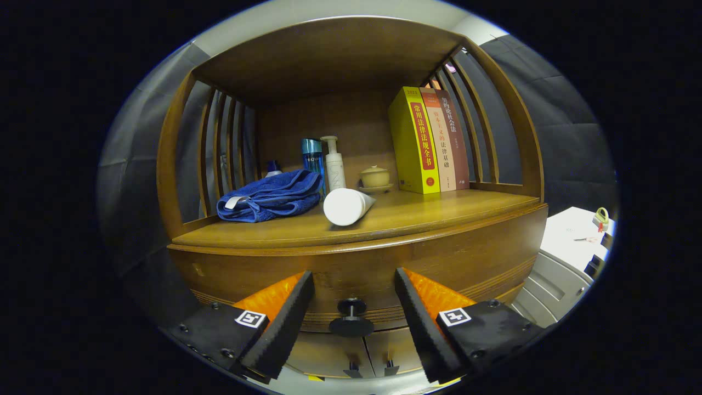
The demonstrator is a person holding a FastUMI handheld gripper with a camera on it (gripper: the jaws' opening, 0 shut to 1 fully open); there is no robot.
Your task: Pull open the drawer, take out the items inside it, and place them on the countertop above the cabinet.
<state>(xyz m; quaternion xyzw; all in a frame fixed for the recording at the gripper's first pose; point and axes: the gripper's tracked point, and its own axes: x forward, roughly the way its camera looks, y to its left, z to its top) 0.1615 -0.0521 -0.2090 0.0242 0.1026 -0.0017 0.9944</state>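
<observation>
The camera rides the tongs (354, 285), facing the cabinet (439, 258) closely from low.

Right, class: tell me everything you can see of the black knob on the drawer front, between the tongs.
The drawer knob is black and looks like plastic or painted metal: a round flat disc on a short, thinner stem with a small collar where it meets the wood. It sticks straight out of the brown wooden drawer front, below the countertop. The drawer looks shut. The knob sits in the gap between the open tongs, and neither finger touches it.
</observation>
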